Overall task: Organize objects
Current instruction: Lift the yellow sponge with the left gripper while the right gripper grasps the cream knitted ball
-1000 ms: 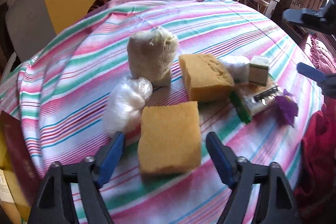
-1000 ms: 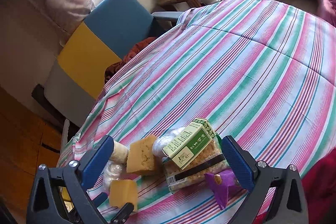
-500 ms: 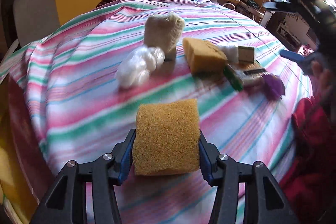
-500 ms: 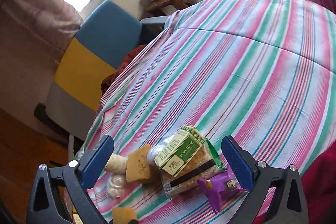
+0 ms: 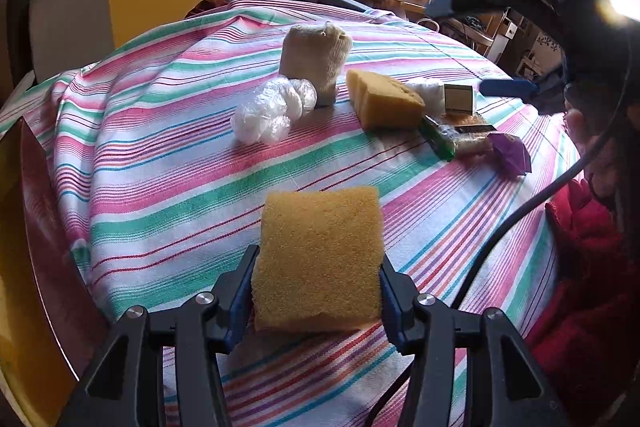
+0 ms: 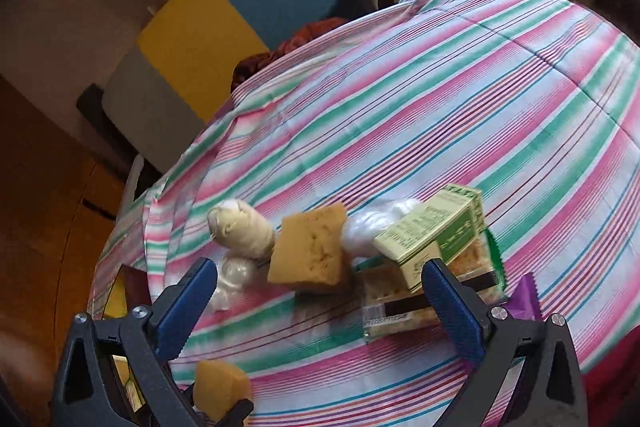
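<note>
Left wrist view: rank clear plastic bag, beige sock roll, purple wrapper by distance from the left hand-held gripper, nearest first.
From the left hand-held gripper:
1. Clear plastic bag, ahead, slightly left.
2. Purple wrapper, far right; close to the bag, so this order is uncertain.
3. Beige sock roll, behind the bag, plainly farthest.

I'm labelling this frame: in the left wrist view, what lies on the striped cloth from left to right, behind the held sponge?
Plastic bag bundle → beige sock roll → second sponge → small box → cracker packet → purple wrapper.
</note>
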